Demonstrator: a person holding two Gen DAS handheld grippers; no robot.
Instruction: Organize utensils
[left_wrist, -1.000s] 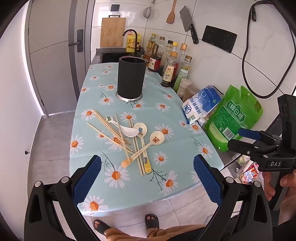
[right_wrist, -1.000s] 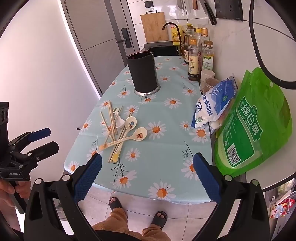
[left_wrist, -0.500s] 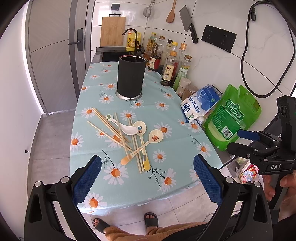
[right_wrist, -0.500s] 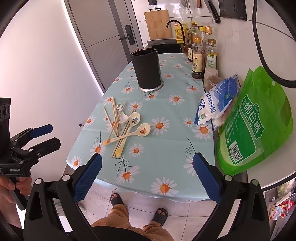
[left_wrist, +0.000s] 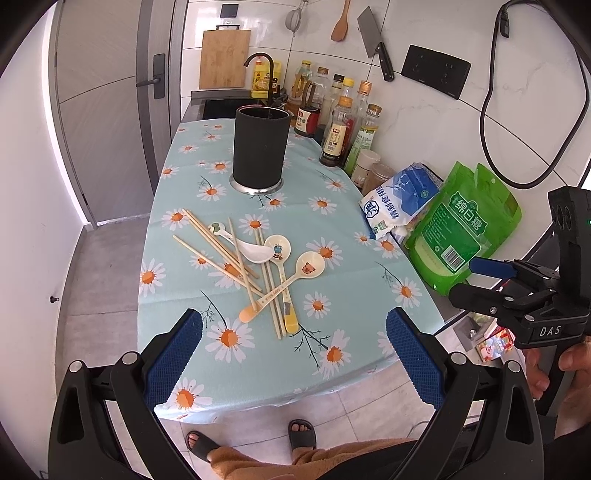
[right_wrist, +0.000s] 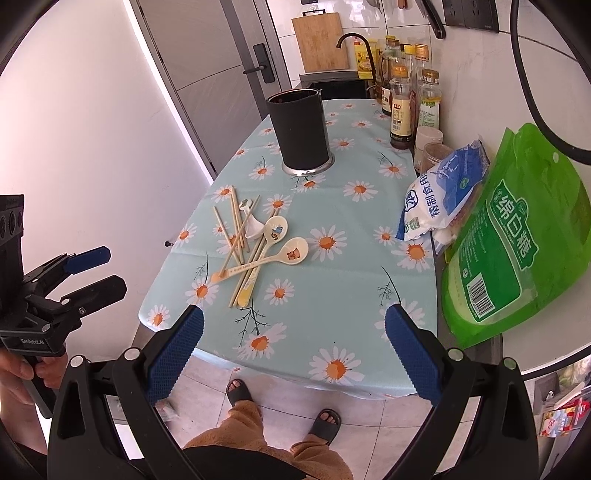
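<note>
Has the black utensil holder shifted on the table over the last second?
No. The black utensil holder stands by the same daisy prints on the tablecloth; only the camera moved.

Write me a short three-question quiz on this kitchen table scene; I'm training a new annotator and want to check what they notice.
1. True or false: the black utensil holder already has chopsticks standing in it.
2. How many spoons lie in the pile with the chopsticks? A) one B) three C) five
3. Fill in: both the left gripper and the right gripper are ____ and hold nothing.

Key
1. False: nothing rises above its rim, and the chopsticks lie on the daisy tablecloth.
2. B: a white spoon and two cream cartoon spoons.
3. open
</note>
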